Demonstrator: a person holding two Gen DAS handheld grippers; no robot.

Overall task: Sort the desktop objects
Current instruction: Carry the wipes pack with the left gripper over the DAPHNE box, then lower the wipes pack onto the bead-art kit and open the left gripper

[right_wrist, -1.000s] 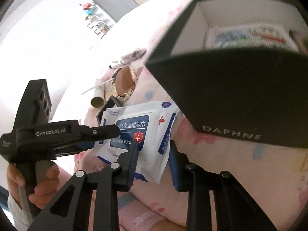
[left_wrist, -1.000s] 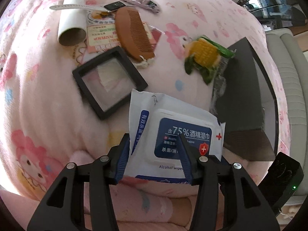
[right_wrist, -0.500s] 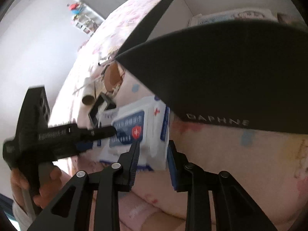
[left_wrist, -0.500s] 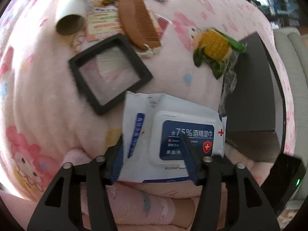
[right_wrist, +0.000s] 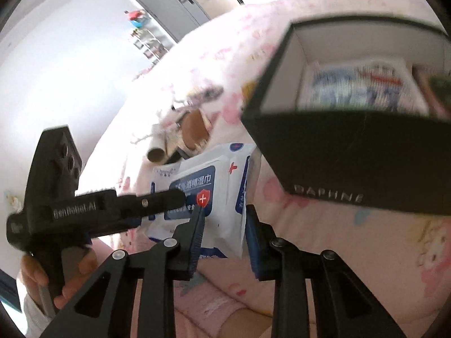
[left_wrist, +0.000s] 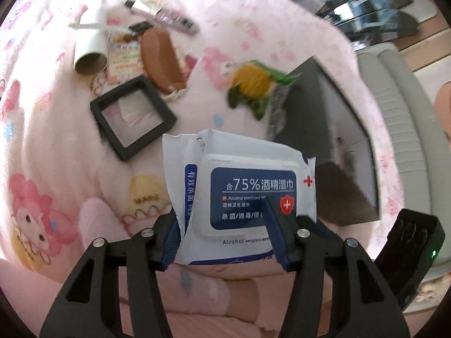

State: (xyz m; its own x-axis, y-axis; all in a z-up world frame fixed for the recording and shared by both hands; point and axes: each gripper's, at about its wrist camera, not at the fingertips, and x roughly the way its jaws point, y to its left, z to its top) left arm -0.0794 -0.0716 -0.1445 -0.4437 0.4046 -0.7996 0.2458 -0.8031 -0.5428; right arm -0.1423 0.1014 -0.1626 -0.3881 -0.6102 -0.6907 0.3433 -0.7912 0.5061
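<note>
A white and blue pack of alcohol wipes [left_wrist: 248,169] hangs lifted off the pink blanket [left_wrist: 56,140], gripped from two sides. My left gripper [left_wrist: 222,225] is closing on its near end, one finger at the left edge and one on the label. In the right wrist view, my right gripper [right_wrist: 224,217] is closing on the near right corner of the wipes pack [right_wrist: 225,174]. The left gripper's finger [right_wrist: 157,201] lies across the label there. The open black box [right_wrist: 352,163] stands just right of the pack, with printed packets inside.
Beyond the pack lie a black square frame [left_wrist: 132,115], a wooden comb [left_wrist: 160,56], a cardboard tube [left_wrist: 91,48], a card [left_wrist: 124,62], a cosmetic tube [left_wrist: 163,14] and a bagged corn toy [left_wrist: 253,84]. A hand [right_wrist: 36,278] holds the left gripper's handle.
The wipes pack has come up off the blanket with both grippers on it and now covers the box's near corner. The left jaws widened, then narrowed on it.
</note>
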